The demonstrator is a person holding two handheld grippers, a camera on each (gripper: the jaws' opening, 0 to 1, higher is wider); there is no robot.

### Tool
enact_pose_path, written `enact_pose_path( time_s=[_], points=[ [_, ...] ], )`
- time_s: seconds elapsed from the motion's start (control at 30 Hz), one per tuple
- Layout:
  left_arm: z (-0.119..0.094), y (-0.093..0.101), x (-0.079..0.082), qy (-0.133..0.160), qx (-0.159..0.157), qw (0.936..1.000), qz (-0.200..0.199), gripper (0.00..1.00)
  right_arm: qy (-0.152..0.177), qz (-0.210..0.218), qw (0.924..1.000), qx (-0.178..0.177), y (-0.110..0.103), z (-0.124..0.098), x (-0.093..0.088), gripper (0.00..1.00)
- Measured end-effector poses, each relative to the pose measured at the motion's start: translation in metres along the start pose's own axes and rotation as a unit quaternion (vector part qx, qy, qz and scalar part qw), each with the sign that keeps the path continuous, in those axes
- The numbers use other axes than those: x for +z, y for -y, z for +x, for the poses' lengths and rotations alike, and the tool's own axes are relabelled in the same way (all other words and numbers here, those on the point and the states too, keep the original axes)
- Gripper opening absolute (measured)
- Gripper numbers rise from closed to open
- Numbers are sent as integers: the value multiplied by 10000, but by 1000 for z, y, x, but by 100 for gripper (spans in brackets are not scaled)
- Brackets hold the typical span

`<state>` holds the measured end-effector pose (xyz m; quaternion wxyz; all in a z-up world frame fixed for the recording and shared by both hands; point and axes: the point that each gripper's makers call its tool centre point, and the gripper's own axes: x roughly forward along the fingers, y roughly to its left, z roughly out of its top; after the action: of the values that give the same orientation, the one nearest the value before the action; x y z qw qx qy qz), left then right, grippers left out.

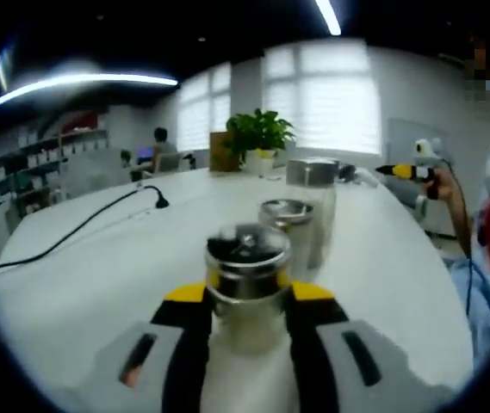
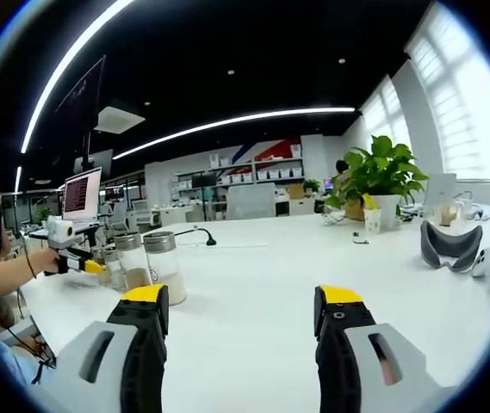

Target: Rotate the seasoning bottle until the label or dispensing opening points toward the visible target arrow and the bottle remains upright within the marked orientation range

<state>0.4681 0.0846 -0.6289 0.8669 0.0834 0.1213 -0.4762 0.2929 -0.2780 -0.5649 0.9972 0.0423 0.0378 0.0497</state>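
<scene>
left hand-held gripper (image 1: 246, 303) clamps unlabelled seasoning bottle (image 1: 246, 280).

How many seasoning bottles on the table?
3. One seasoning bottle sits between the left tongs; a second stands just behind it; a third, tallest, behind that. In the right gripper view they overlap, so another may be hidden.

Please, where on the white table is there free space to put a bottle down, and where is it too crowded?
In the right gripper view, the white table is bare ahead of the right gripper, between the seasoning bottles and the grey headset. Another bare patch lies between the black cable and the bottles. It is crowded around the bottles, where the left gripper grips the nearest bottle.
</scene>
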Motion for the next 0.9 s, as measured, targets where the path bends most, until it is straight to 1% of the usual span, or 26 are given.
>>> enact_pose_path(
  time_s=[0.07, 0.1, 0.13, 0.23, 0.33, 0.37, 0.4, 0.47, 0.5, 0.53, 0.6, 0.67, 0.8, 0.9],
  points=[
    [0, -4, -1, 6, 377, 9990, -219, 35, -4, -3, 10000, 15, -1, 0, 0, 70],
    [1, -5, -1, 22, 443, 9988, -205, 35, 4, -9, 10000, 18, -1, 0, 1, 70],
    [0, -5, -1, 27, 527, 9982, -276, 35, 13, -11, 10000, 18, -1, 0, 1, 70],
    [0, -7, -2, -20, 804, 9962, -344, 35, 4, 3, 10000, -4, 1, 0, 1, 70],
    [1, -8, -2, 63, 1068, 9931, -478, 35, -6, 13, 10000, -3, 0, 0, 0, 70],
    [1, -10, -2, 115, 1250, 9901, -622, 35, -2, 11, 10000, 5, 0, 0, 0, 70],
    [1, -10, -2, 125, 1347, 9887, -649, 35, 6, 5, 10000, 21, -1, 0, 1, 70],
    [2, -10, -2, 117, 1453, 9872, -641, 35, 13, 0, 10000, 31, -2, 0, 1, 70],
    [1, -11, -2, 115, 1537, 9856, -703, 35, 14, 1, 10000, 32, -2, 0, 1, 70],
    [0, -12, -3, 128, 1678, 9824, -809, 35, 12, 1, 10000, 32, -2, 0, 1, 70],
    [1, -13, -3, 130, 1892, 9783, -836, 35, 19, -15, 10000, 8, -1, -2, 2, 70],
    [-1, -15, -3, 135, 2137, 9727, -893, 35, 50, -30, 10000, -11, 1, -3, 4, 70],
    [-3, -15, -4, 193, 2411, 9656, -949, 35, 51, 4, 10000, -48, 4, -3, 3, 70],
    [-4, -14, -5, 268, 2559, 9620, -916, 35, 29, 26, 10000, -28, 3, -3, 2, 70]
  ],
)
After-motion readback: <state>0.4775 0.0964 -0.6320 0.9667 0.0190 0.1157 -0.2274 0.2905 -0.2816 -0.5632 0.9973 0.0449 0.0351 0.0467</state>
